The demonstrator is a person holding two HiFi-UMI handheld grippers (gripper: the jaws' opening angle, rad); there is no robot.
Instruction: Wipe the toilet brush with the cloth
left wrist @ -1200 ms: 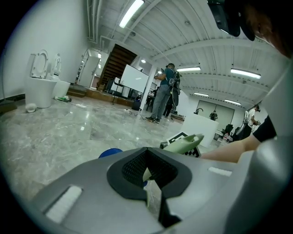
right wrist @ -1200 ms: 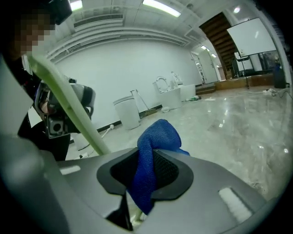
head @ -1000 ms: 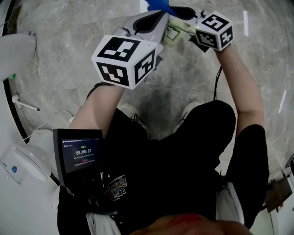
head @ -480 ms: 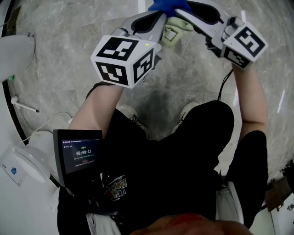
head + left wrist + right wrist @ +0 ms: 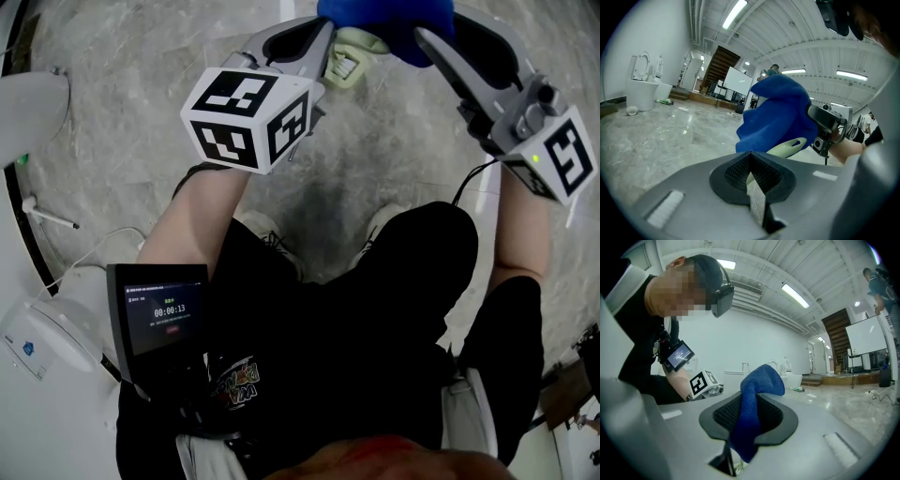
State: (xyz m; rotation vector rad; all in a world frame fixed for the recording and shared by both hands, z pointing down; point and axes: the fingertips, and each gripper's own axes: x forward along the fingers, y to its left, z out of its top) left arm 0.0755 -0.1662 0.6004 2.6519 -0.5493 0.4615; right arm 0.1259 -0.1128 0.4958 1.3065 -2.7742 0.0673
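My left gripper point(image 5: 330, 49) is shut on the pale green toilet brush point(image 5: 354, 54). In the left gripper view the brush's handle point(image 5: 788, 147) pokes forward from between that gripper's point(image 5: 753, 180) dark pads. My right gripper point(image 5: 433, 26) is shut on the blue cloth point(image 5: 382, 21), which is bunched at the top edge of the head view, just right of the brush. In the right gripper view the cloth point(image 5: 751, 408) stands up between the right gripper's point(image 5: 743, 427) pads. From the left gripper view the cloth point(image 5: 774, 115) hangs over the handle's far end; whether they touch I cannot tell.
The floor is grey marble. White toilets stand at the left point(image 5: 33, 103) and lower left point(image 5: 47, 342), with more toilets point(image 5: 643, 89) along the far wall. A small timer screen point(image 5: 159, 319) hangs on the person's chest. The person's shoes point(image 5: 267, 234) are below the grippers.
My right gripper has swung up and out to the right with the cloth, off the brush's side. The left gripper and the brush have stayed put.
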